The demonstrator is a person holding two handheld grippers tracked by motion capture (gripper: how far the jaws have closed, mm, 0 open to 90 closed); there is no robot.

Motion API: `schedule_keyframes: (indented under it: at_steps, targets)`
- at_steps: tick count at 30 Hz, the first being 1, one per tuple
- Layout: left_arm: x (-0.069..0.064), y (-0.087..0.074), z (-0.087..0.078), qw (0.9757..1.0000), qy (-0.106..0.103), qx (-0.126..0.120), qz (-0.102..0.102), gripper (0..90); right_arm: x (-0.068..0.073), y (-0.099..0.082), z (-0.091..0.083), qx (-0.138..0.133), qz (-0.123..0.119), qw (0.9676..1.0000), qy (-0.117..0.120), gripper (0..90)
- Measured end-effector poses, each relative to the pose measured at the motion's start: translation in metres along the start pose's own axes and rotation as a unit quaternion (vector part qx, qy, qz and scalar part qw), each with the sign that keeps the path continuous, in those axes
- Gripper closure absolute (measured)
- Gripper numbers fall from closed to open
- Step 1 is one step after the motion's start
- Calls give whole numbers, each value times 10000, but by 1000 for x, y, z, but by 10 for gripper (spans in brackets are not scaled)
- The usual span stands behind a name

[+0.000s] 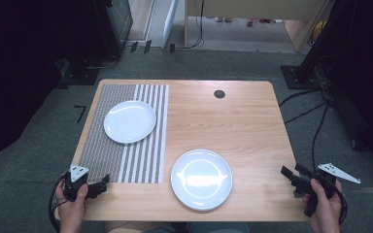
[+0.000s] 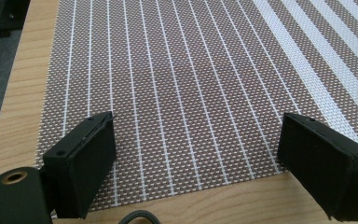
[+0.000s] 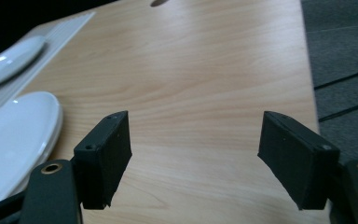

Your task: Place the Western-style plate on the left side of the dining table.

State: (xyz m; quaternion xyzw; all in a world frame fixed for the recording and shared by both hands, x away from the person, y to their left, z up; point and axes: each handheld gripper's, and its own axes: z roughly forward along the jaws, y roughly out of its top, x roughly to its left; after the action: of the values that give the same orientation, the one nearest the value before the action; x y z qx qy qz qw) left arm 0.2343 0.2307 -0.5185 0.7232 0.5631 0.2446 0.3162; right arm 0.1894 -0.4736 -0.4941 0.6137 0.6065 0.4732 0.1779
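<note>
At table's near edge: approach step, both tongs empty, nothing gripped yet.
L tongs (image 1: pixel 102 183) sit wide over the placemat's (image 1: pixel 126 131) near-left corner; R tongs (image 1: pixel 286 174) also wide, off the table's (image 1: pixel 252 126) right edge, pointing in toward the near plate (image 1: pixel 201 178). I judge next move = bring R in level w/ that plate's rim, which lies low & thin, so a flat angle is needed. Far plate (image 1: pixel 129 121) rests on the mat, well apart. Bare wood btwn R tongs & near plate gives plenty of room; watch the front edge, plate sits near it.
</note>
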Motion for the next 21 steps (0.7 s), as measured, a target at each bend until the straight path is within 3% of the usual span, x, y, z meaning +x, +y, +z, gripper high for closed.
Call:
schedule_keyframes:
  at_steps: [6, 12, 21]
  targets:
    - [0, 0, 0, 10000, -1, 0, -1, 115, -6, -14, 4, 377, -281, 9973, -571, 244]
    - [0, 0, 0, 10000, 0, -1, 0, 115, -1, -23, 15, 671, -565, 9930, -791, 219]
    - [0, 0, 0, 10000, -9, 0, 6, 115, 15, -29, 27, 886, -1242, 9809, -1211, 177]
